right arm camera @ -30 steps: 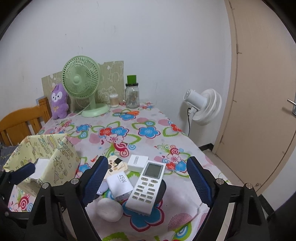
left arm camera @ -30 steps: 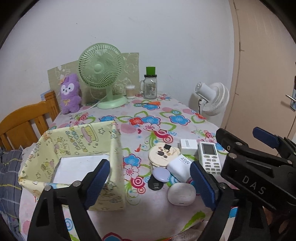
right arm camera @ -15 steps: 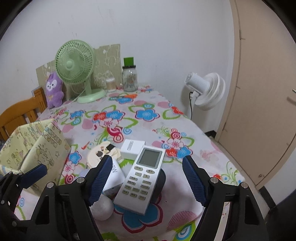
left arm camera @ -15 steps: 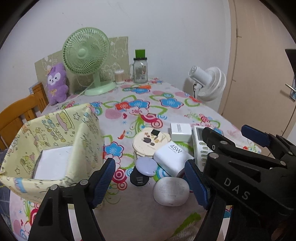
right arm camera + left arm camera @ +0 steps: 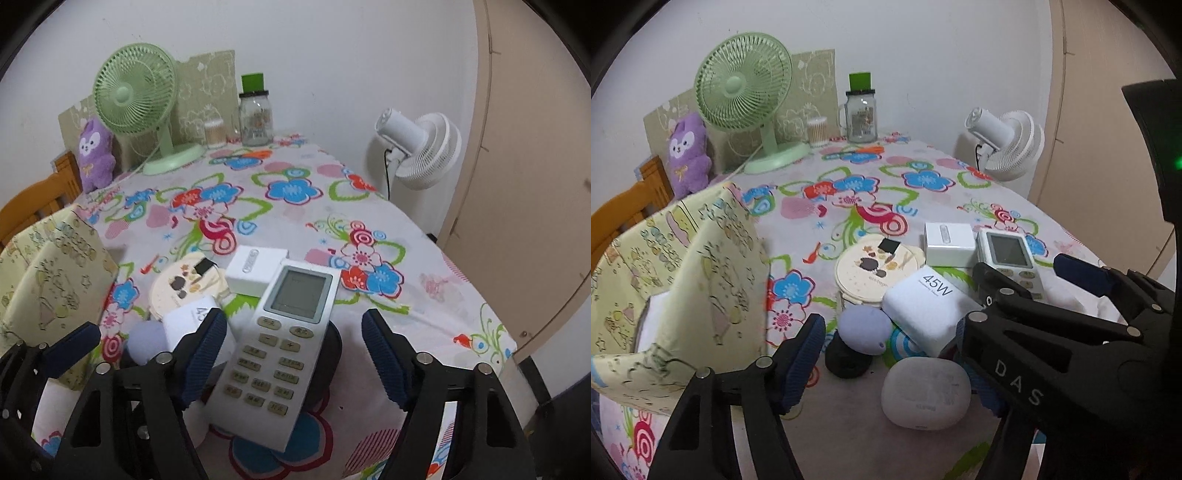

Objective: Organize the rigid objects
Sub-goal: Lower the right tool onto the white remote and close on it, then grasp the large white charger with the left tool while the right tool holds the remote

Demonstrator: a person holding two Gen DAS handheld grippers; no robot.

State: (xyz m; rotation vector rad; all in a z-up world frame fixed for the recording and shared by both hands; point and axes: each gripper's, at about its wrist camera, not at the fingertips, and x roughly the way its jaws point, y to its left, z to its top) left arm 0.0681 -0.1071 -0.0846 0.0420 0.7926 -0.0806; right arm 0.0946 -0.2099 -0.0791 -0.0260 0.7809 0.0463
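Two claws are closing as I am watching. My right claw (image 5: 293, 354) is straddling the white remote (image 5: 282, 332), pads apart and not pressing it. My left claw (image 5: 890, 365) is also gaping, its fingers flanking the white oval case (image 5: 925, 393) and the lilac puck (image 5: 864, 330) without touching. Beyond are lying the 45W charger (image 5: 929, 308), a round tin (image 5: 877, 271) and a small white box (image 5: 947, 243) on the floral tabletop (image 5: 923, 199). The yellow fabric bin (image 5: 687, 280) is standing to the left.
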